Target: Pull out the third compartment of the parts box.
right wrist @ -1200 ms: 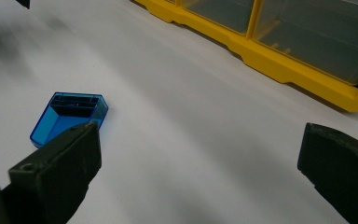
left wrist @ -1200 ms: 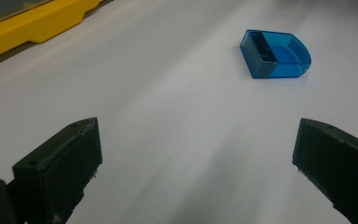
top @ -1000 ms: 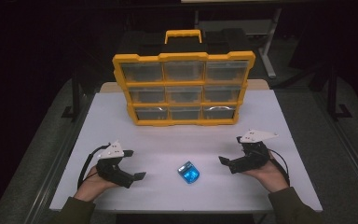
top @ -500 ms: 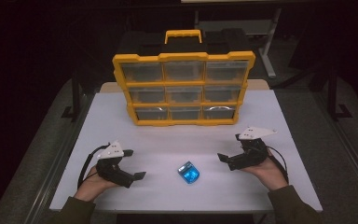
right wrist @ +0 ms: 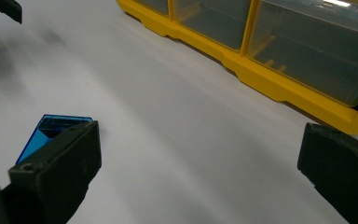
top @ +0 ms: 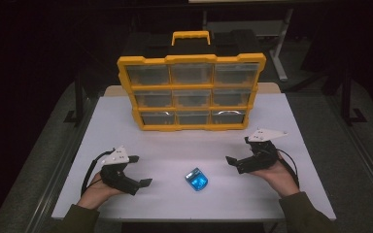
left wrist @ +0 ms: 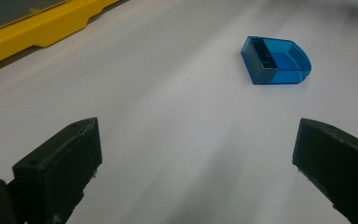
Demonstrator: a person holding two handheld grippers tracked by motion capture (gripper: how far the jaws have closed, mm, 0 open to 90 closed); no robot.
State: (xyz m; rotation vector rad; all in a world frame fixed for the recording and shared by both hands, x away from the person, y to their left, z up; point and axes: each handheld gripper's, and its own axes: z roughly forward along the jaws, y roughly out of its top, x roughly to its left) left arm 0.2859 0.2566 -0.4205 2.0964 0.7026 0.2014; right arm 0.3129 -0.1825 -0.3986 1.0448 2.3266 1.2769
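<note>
Right gripper (top: 238,156) a little farther up-table than before, fingers spread, blue piece (top: 196,179) untouched.

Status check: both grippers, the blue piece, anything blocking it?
Left gripper open, right gripper open, both empty. Blue plastic piece flat on white table between them, untouched. Path clear; yellow drawer organizer stands well behind.

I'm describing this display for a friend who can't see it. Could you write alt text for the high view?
A small blue plastic piece lies on a white table between two hand-held tongs, the left tongs and the right tongs, both open and empty. Behind them stands a yellow organizer with nine clear drawers.
</note>
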